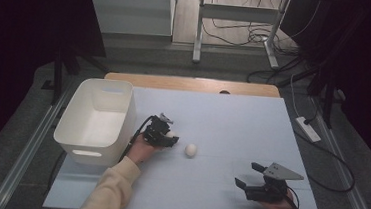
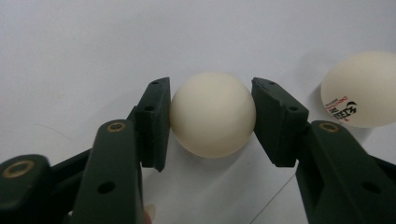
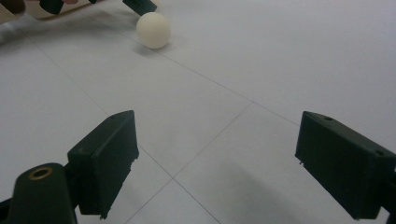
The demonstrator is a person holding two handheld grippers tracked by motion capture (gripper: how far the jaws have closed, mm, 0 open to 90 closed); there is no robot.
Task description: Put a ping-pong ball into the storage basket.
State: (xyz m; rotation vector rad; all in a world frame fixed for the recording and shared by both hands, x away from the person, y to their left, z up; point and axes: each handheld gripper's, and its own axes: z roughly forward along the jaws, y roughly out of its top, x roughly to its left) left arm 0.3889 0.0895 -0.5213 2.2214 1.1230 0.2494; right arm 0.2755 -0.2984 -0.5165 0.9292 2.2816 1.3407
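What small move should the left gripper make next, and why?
Probably lift straight up. The left gripper is shut on a white ball, pads pressing both sides, ball on the table. The open white bin stands beside it, a likely drop spot.

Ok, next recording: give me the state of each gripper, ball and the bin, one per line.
Left gripper: shut on the plain ball.
Plain ball: clamped between both pads.
Printed ball: loose on the table, untouched.
Right gripper: open, nothing between its jaws.
White bin: upright, no balls visible inside.
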